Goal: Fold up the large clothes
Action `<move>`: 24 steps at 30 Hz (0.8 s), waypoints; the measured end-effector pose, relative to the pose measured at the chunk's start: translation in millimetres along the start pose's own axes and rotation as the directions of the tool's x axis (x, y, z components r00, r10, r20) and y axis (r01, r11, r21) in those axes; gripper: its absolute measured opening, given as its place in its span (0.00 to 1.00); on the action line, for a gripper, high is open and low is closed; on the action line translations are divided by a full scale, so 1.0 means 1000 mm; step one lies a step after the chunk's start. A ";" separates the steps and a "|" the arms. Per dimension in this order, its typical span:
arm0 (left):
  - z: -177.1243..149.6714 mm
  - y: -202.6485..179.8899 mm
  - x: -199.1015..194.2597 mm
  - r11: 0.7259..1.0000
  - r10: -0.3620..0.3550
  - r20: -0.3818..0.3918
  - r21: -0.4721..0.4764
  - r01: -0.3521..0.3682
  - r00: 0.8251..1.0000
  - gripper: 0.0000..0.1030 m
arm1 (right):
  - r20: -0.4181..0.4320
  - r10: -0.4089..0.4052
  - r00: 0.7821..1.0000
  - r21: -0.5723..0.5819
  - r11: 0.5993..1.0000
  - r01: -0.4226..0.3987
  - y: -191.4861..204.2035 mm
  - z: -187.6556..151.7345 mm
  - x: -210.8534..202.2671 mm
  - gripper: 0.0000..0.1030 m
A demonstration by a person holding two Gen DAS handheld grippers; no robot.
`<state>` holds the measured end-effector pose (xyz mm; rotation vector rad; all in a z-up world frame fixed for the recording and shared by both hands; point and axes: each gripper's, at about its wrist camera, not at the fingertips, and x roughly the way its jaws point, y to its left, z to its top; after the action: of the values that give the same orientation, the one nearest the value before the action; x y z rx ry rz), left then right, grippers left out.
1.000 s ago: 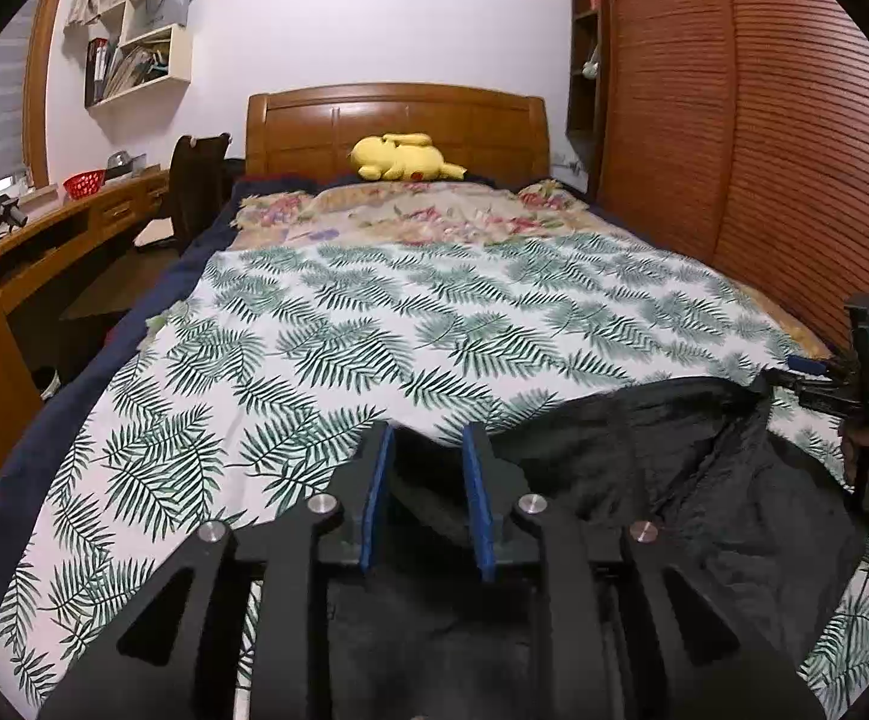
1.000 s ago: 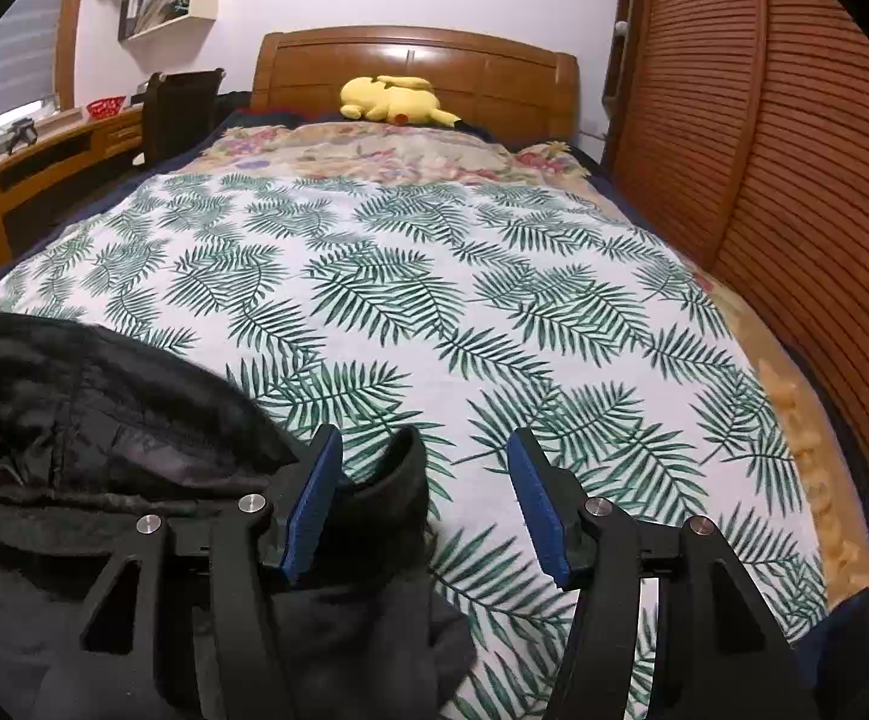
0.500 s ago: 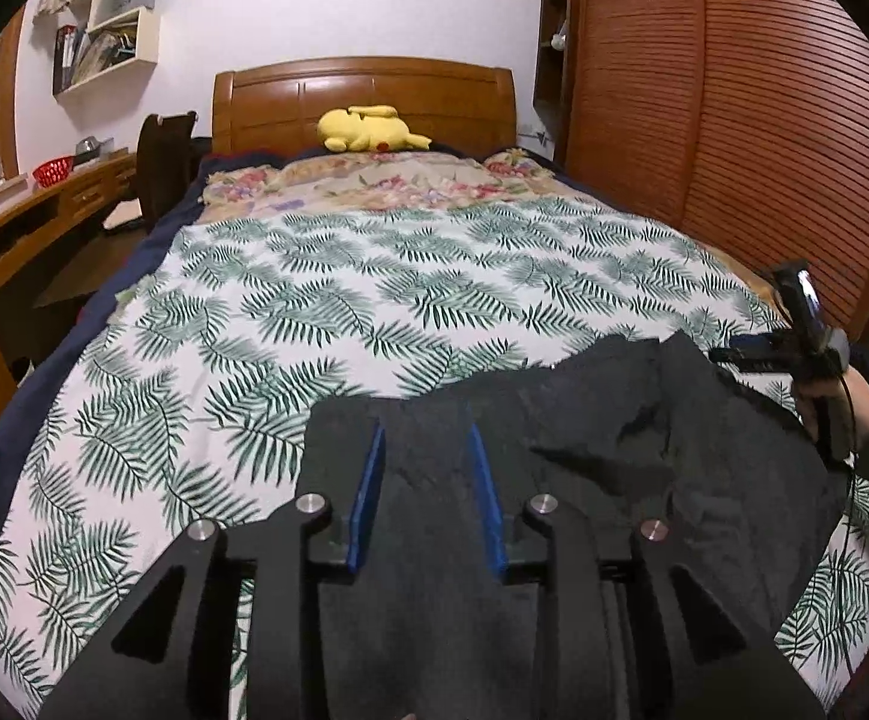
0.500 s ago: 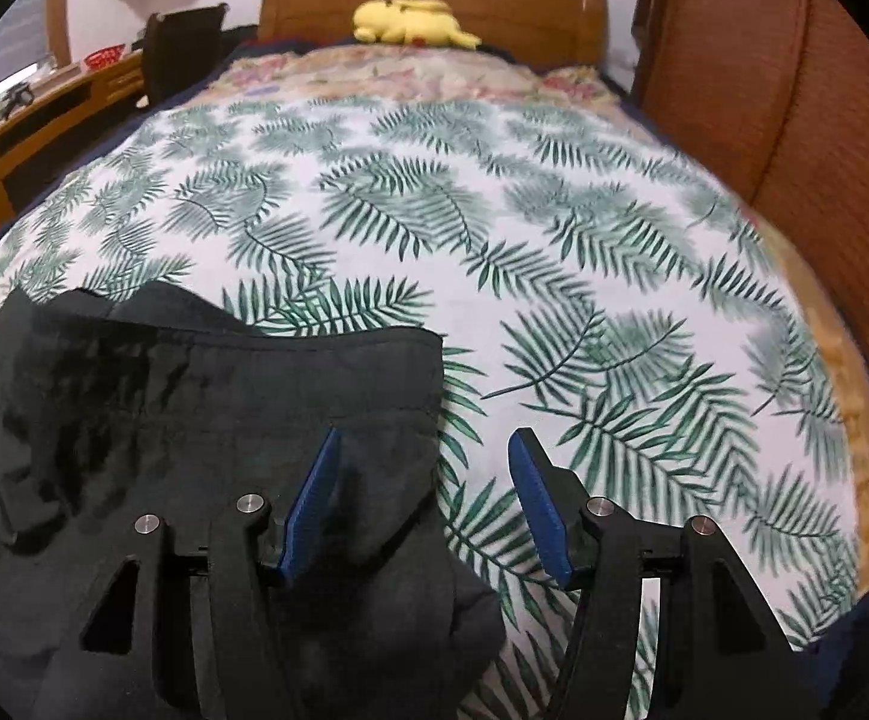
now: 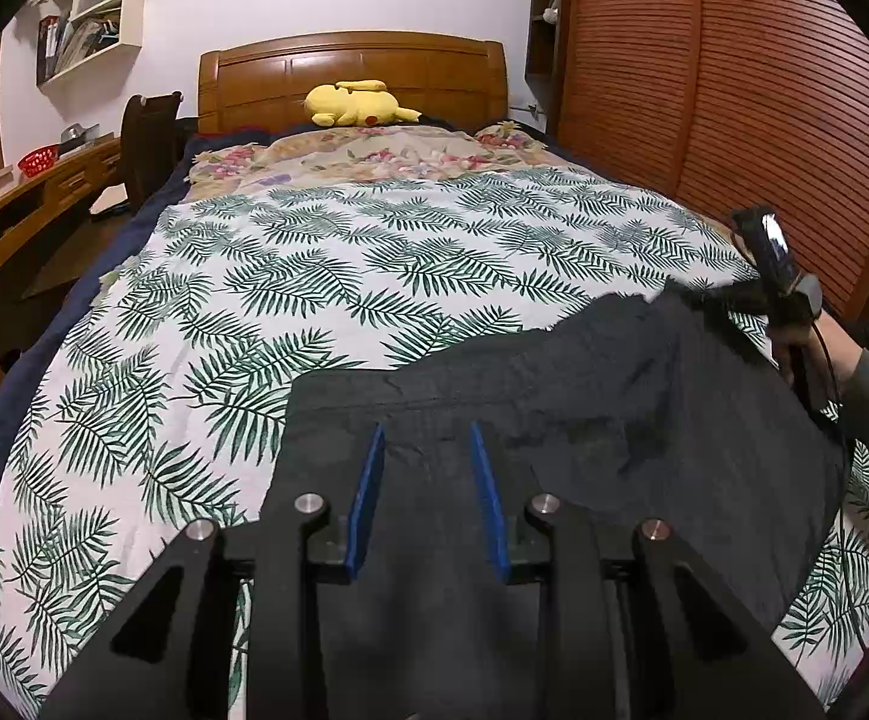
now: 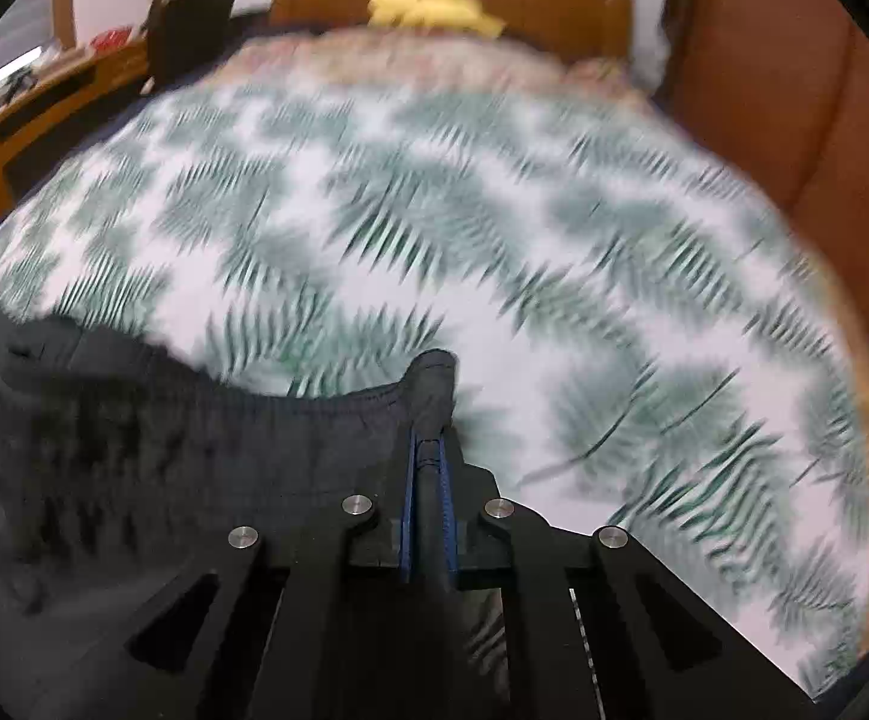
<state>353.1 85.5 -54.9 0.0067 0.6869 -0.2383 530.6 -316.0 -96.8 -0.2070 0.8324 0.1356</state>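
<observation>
A large black garment (image 5: 614,408) lies spread flat on the near end of the palm-leaf bedspread (image 5: 314,276). My left gripper (image 5: 425,444) hovers over the garment's left part. Its blue pads (image 5: 368,492) stand apart, and the cloth passes flat beneath them without being pinched. In the right wrist view, which is blurred by motion, my right gripper (image 6: 428,438) is shut on the garment (image 6: 164,450) at its upper right edge. A tuft of cloth sticks up past the pads. The left wrist view shows the right gripper (image 5: 728,300) in a person's hand at the garment's far right corner.
A yellow plush toy (image 5: 356,103) lies against the wooden headboard (image 5: 350,66). Slatted wardrobe doors (image 5: 734,90) run along the bed's right side. On the left stand a wooden desk (image 5: 14,204), a dark chair (image 5: 146,138) and a red basket (image 5: 38,161).
The garment went from a bunched heap to lying flat. The right gripper, wide apart earlier, has closed on the garment's edge. Both hands have come lower toward the bed.
</observation>
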 end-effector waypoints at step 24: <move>-0.041 -0.007 -0.051 1.000 -0.020 -0.003 -0.017 0.020 1.000 0.28 | -0.138 0.243 0.960 -0.197 0.943 -0.267 0.163 -0.023 -0.031 0.49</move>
<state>287.6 93.7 -53.8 -0.0158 0.6928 -0.2514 461.1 -164.0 -109.9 -0.3108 0.9553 0.4635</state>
